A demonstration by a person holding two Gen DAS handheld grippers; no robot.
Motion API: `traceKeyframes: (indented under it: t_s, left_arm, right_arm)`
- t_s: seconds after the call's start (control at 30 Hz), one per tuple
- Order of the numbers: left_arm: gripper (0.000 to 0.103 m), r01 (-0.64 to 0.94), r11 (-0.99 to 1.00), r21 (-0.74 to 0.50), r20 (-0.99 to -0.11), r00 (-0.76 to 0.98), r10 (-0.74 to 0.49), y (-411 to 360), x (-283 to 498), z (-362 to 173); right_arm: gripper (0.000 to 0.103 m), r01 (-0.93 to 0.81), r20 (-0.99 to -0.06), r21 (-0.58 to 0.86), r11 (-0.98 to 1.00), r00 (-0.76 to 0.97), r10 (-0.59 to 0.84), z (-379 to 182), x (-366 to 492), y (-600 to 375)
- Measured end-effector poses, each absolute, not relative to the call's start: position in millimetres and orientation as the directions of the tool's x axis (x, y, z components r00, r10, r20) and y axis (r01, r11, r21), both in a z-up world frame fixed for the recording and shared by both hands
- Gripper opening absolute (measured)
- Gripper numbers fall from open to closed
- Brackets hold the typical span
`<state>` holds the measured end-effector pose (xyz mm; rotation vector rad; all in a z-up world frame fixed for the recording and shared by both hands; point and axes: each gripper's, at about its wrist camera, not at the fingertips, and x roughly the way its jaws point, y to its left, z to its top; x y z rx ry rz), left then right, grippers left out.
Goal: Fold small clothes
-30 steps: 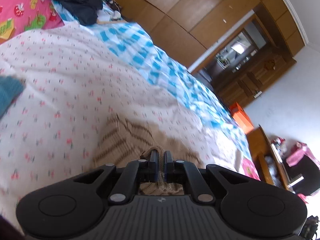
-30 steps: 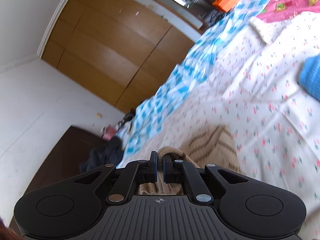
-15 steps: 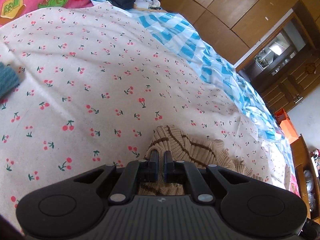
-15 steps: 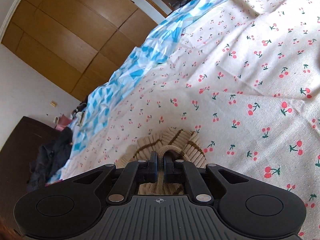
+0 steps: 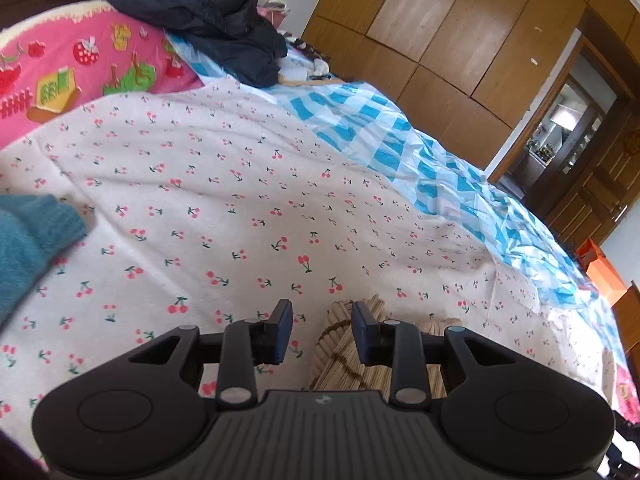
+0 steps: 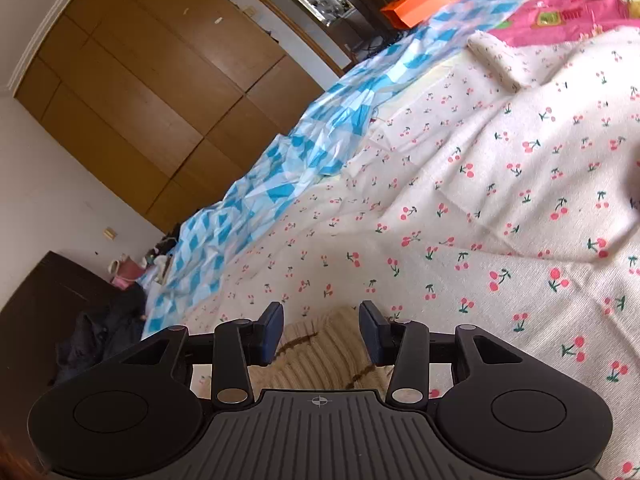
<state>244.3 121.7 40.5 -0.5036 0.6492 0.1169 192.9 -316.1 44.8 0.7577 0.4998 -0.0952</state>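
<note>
A small beige ribbed knit garment with brown stripes point(image 5: 344, 356) lies on the cherry-print sheet point(image 5: 240, 208), mostly hidden under both grippers. My left gripper point(image 5: 322, 324) is open and empty, with the garment's edge just beyond and below its right finger. In the right wrist view the same garment point(image 6: 320, 348) lies between and below the fingers of my right gripper point(image 6: 322, 326), which is open and empty.
A teal knit piece point(image 5: 28, 240) lies at the left of the sheet. A pink printed blanket point(image 5: 80, 72) and dark clothes point(image 5: 208, 24) sit at the far end. A blue checked cover point(image 5: 400, 148) runs along the bed beside wooden wardrobes point(image 5: 440, 40).
Both grippers were shut on the beige garment and carried it down onto the sheet. Both have now opened and let it go, and it lies on the sheet.
</note>
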Motion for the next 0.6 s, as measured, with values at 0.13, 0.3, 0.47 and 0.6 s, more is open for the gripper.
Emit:
traceKeyframes:
  t_s: [0.13, 0.3, 0.47, 0.6]
  left_arm:
    - [0.044, -0.230, 0.905, -0.359, -0.606, 0.795, -0.038, 110, 228, 36]
    - [0.045, -0.215, 0.938, -0.273, -0.648, 0.761, -0.015, 89, 221, 18]
    - [0.048, -0.314, 0.921, -0.229, -0.698, 0.713, 0.069, 98, 219, -7]
    - [0.048, -0.340, 0.917, -0.208, -0.692, 0.714, 0.108, 100, 215, -8]
  right_arm:
    - [0.042, 0.263, -0.521, 0.546, 0.795, 0.850, 0.077, 37, 195, -310]
    - [0.016, 0.280, -0.631, 0.387, 0.878, 0.776, 0.030, 16, 206, -295]
    - [0.009, 0.338, -0.651, 0.394, 0.855, 0.759, 0.000, 6, 206, -310]
    - [0.009, 0.355, -0.672, 0.377, 0.856, 0.740, -0.010, 2, 208, -313]
